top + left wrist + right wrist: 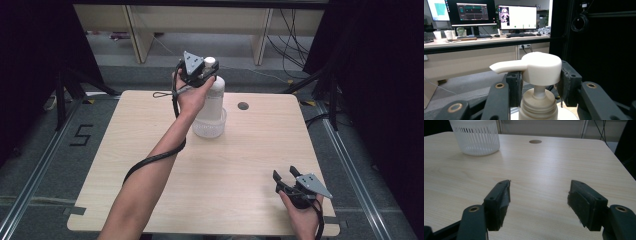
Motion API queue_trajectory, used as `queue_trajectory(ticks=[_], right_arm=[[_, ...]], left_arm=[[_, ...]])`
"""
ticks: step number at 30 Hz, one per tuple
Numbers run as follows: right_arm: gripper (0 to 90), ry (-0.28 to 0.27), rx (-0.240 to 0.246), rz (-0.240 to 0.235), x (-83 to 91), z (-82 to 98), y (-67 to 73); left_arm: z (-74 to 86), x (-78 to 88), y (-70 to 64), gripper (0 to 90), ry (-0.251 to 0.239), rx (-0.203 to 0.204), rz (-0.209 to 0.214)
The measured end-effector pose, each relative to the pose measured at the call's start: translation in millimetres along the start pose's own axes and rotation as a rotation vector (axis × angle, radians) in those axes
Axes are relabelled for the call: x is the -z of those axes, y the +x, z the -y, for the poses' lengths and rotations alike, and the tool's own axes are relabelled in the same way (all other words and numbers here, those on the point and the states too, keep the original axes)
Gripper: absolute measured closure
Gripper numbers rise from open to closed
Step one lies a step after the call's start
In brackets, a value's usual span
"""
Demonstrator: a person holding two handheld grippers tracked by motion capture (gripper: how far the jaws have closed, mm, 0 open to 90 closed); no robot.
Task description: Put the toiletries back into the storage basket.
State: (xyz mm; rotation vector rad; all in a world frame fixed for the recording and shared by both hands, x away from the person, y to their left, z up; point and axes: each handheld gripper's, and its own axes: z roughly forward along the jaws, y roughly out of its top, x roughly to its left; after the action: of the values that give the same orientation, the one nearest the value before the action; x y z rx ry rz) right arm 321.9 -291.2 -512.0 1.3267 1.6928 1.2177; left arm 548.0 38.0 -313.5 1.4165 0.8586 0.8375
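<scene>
Partly hidden, the pump bottle (214, 95) is pinched by the left gripper (539, 86); right gripper (539, 203) gapes.

Upright white pump bottle (215, 97) inside white slotted basket (209, 127)

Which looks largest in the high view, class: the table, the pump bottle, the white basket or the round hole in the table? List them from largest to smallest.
1. Table
2. Pump bottle, the tallest item, though partly hidden by the hand
3. White basket, the low tub at the bottle's base
4. Round hole
</scene>
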Motion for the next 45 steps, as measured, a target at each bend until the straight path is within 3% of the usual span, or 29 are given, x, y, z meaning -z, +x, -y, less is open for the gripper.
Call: queue_trajectory(ticks=[15, 16, 17, 18, 20, 22, 27, 31, 45], right_arm=[[34.3, -0.001, 0.011, -0.004, -0.9, 0.0, -0.6], [34.3, -0.013, 0.034, 0.017, -1.3, 0.2, -2.1], [34.3, -0.013, 0.034, 0.017, -1.3, 0.2, -2.1], [34.3, -0.011, 0.001, 0.017, -1.2, 0.6, 0.4], [34.3, 0.001, -0.002, 0.0, -0.3, 0.1, 0.1], [34.4, -0.023, 0.019, -0.002, -1.9, 0.5, -0.8], [34.3, -0.027, 0.018, -0.004, -2.3, 0.6, -0.9], [34.3, -0.003, 0.017, -0.004, -1.3, -0.2, -0.8], [34.3, -0.005, 0.035, 0.008, -1.0, 0.0, -1.7]], left_arm=[[12.9, -2.0, -0.4, 59.0, 0.023, 0.002, 0.0], [13.9, -2.0, -0.7, 59.0, 0.024, 0.006, -0.001], [14.8, -2.0, -0.5, 59.0, 0.026, 0.006, -0.001], [15.9, -2.1, -0.3, 59.0, 0.027, 0.006, -0.001], [18.3, -2.3, -0.1, 59.0, 0.034, 0.005, -0.001], [20.3, -2.5, -0.2, 59.0, 0.039, 0.006, -0.001], [25.7, -3.6, -0.8, 59.0, 0.05, 0.006, 0.001], [29.3, -4.2, -0.9, 59.0, 0.057, 0.007, 0.002], [42.3, -5.9, -1.9, 58.9, 0.08, 0.007, 0.001]])
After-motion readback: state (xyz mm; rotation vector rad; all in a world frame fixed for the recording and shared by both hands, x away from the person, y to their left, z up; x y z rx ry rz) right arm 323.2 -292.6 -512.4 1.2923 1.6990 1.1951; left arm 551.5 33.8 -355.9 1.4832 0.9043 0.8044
